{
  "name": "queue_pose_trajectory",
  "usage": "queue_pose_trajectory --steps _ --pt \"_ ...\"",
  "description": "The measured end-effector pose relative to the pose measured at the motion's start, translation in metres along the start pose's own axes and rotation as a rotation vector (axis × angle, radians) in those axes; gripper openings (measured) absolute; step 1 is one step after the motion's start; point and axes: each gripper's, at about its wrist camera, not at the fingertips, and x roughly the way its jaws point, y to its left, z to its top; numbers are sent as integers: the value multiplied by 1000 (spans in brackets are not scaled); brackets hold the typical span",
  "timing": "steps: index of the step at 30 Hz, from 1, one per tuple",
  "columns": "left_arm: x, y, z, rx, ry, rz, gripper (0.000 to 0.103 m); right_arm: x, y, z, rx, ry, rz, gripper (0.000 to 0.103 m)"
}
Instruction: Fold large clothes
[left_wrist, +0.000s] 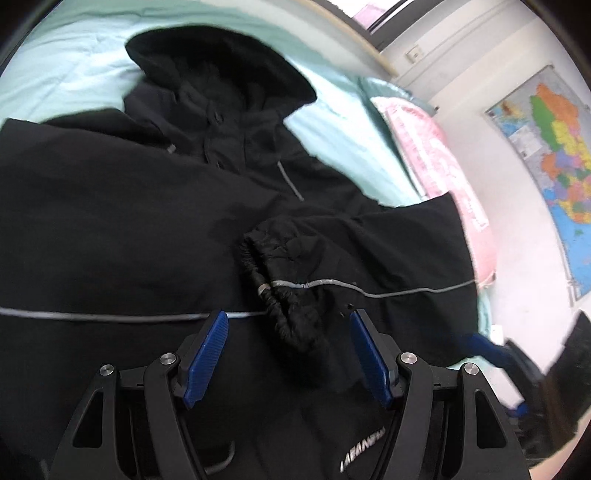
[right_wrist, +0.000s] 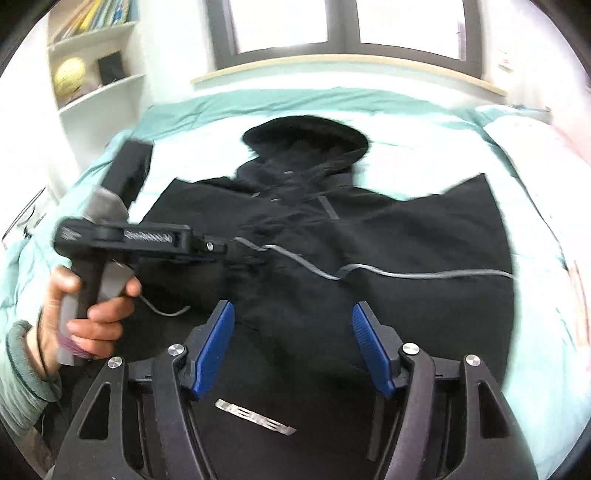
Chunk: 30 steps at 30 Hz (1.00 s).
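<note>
Black hooded jacket (right_wrist: 332, 236) lies flat on the bed (right_wrist: 424, 122), hood at the far side, one sleeve folded across the body. Likely bulky, soft, slick shell; grab at the elastic cuff (left_wrist: 280, 295) or hem. Left claw (left_wrist: 288, 332) spread, cuff between its jaws, not pinched. Right claw (right_wrist: 291, 328) spread, empty. Window far, shelves left, map right.
</note>
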Motion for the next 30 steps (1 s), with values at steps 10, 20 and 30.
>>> queue_pose_trajectory --steps 10,20,30 --pt "-14 -24 10 100 -149 113 20 -32 -53 1 76 -45 -170 69" --pt "-145 94 -30 -14 -285 212 20 64 -50 33 126 120 -138 70" --pt "-151 120 -39 -3 -221 225 26 123 -28 56 72 308 -228 72"
